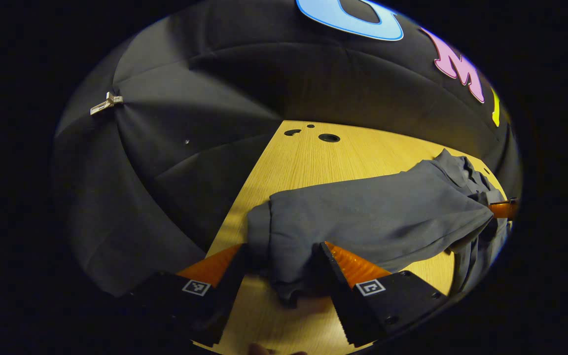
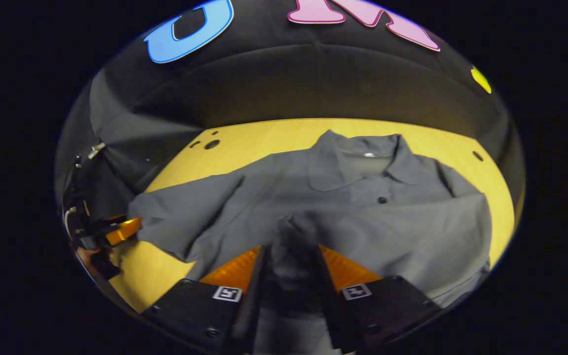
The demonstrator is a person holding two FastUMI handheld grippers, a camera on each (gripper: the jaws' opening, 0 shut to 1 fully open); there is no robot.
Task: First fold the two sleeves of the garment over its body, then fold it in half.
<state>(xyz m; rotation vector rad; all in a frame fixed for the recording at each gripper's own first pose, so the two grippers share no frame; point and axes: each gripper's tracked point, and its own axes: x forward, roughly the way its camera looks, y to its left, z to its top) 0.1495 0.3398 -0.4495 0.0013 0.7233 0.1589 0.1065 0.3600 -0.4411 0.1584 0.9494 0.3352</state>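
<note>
Nearest in the left gripper view, left gripper (image 1: pixel 284 276) with fingers (image 1: pixel 350 264) set apart, a bunched edge of the grey shirt (image 1: pixel 377 212) lying between them; cannot tell whether both press on the cloth. Just beyond, a folded sleeve end of the shirt, draped over the wooden table (image 1: pixel 303 158). Farther right along the same cloth, the tip of the other gripper at the shirt's far edge. Small round holes (image 1: pixel 329 137) in the table near its back edge.

Nearest in the right gripper view, right gripper (image 2: pixel 291 266) closed on a raised fold of the shirt, cloth pinched between both fingers (image 2: pixel 343 268). Beyond, shirt body spread flat on the table, collar (image 2: pixel 363 153) and a dark button (image 2: pixel 382 200) facing up, far from the fingers. At far left, the left gripper and a hand (image 2: pixel 91 256) by the sleeve end.
</note>
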